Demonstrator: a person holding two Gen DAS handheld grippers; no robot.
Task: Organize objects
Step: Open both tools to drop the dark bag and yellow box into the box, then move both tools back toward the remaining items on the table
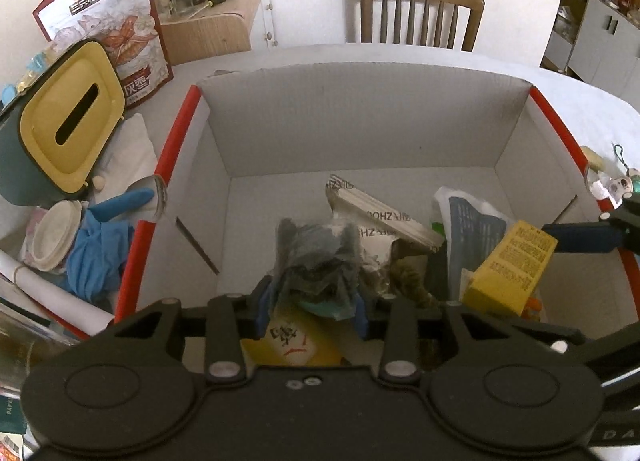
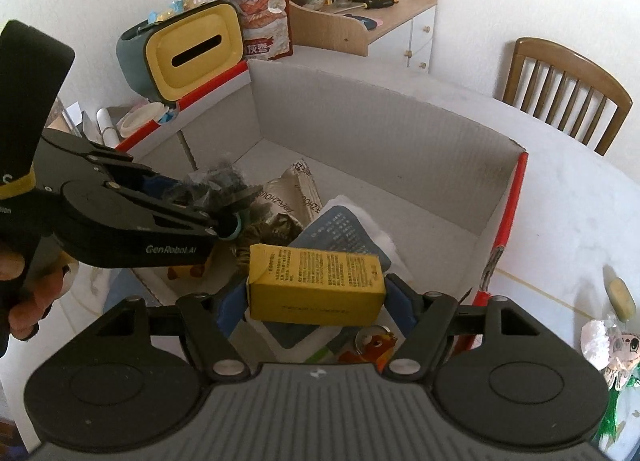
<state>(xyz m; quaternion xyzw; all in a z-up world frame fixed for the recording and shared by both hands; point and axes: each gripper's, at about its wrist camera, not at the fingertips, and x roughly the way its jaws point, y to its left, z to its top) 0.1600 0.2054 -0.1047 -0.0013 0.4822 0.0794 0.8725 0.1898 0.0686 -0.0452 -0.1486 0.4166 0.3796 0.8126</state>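
The left gripper [image 1: 312,311] is clenched on a dark crumpled bag [image 1: 316,257] over the cardboard box [image 1: 360,121] at frame centre; the right gripper [image 2: 316,301] grasps a yellow carton [image 2: 316,281] above packets [image 1: 380,217] lying inside; a yellow-lidded tissue holder [image 1: 68,117] and blue glove [image 1: 96,249] crowd the surface [image 2: 560,201] at left; a wooden chair [image 1: 420,9] stands behind, upper frame.

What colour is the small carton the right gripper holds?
Yellow with dark print: small rectangular cardboard carton, clearest in the right wrist view.
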